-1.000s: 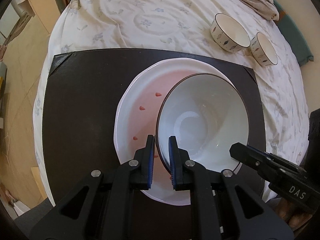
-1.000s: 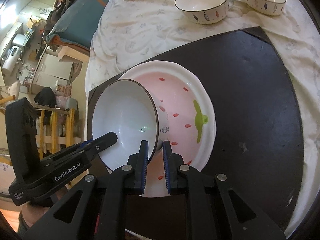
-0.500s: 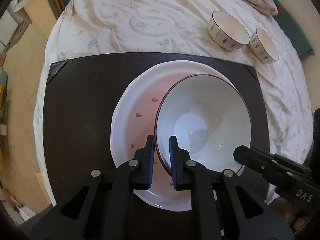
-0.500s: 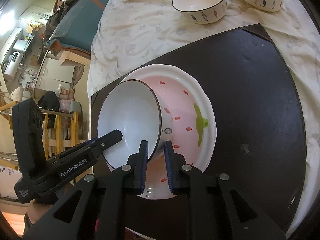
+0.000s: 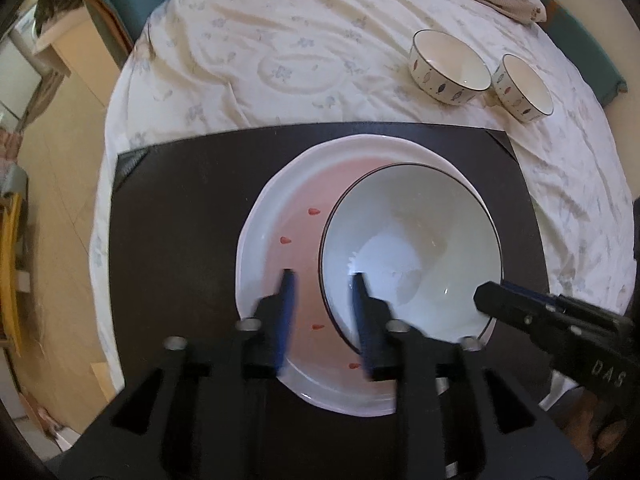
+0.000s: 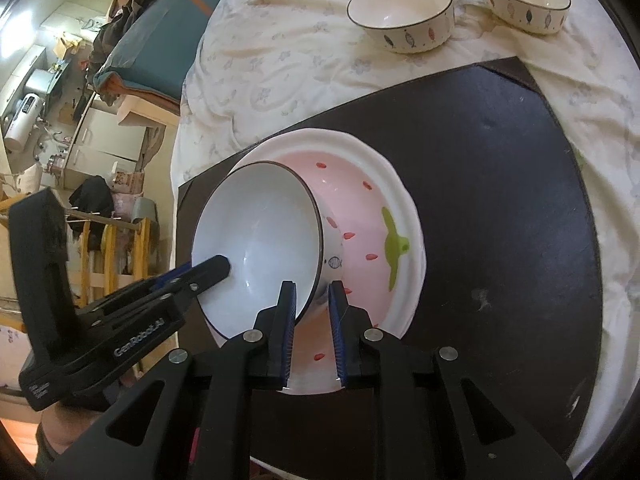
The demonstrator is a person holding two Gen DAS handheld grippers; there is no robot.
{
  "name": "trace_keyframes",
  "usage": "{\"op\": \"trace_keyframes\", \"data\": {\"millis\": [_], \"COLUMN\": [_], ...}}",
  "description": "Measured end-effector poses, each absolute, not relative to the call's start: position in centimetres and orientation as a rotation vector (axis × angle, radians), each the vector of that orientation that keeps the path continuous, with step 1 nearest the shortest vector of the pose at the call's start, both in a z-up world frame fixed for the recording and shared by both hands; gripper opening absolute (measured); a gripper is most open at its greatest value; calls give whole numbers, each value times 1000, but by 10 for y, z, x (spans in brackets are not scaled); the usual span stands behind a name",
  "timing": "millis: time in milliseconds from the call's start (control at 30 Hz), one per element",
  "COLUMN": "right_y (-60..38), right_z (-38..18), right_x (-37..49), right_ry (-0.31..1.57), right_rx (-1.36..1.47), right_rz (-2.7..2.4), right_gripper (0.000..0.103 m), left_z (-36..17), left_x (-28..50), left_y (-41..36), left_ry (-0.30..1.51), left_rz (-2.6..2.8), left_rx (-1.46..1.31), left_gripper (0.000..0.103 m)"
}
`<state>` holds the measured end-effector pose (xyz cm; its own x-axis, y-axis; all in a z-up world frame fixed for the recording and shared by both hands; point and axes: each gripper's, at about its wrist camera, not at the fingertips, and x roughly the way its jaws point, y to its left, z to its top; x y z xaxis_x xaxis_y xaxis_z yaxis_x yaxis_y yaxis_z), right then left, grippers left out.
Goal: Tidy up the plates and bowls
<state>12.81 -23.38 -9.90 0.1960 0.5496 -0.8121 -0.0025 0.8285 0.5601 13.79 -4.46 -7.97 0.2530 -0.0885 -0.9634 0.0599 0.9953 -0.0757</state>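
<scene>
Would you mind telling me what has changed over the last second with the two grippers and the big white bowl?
The left gripper has just been opening: its jaws, clamped on the white bowl's near rim a second ago, now stand apart with the rim loose between them. The bowl has settled slightly lower into the pink strawberry plate. The right gripper stays pinched on the bowl's rim. The two small bowls on the bedspread have not moved.

The left gripper (image 5: 322,280), clamped a second ago on the rim of the white bowl (image 5: 412,252), has just been opening; its blue pads (image 5: 286,304) now straddle that rim without pressing it.
</scene>
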Motion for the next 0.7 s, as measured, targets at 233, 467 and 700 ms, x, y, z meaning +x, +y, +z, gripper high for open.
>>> {"op": "trace_keyframes", "data": {"millis": [233,467,700], "right_y": [-239,-247,-258], "right_z": [-93,-85,-72], "right_x": [126,126,120], "right_ry": [1318,1313,1265], "right_rx": [490,497,525], "right_rz": [397,395,409], "right_gripper": [20,21,78], "left_z": [-69,-49,-34], "left_x": [131,126,128], "left_y": [-41,-36,-42], "left_ry": [1292,1239,1157], "left_rz": [-70,-22,20], "left_rx": [-5,-47,-40], "left_gripper": [51,51,81]}}
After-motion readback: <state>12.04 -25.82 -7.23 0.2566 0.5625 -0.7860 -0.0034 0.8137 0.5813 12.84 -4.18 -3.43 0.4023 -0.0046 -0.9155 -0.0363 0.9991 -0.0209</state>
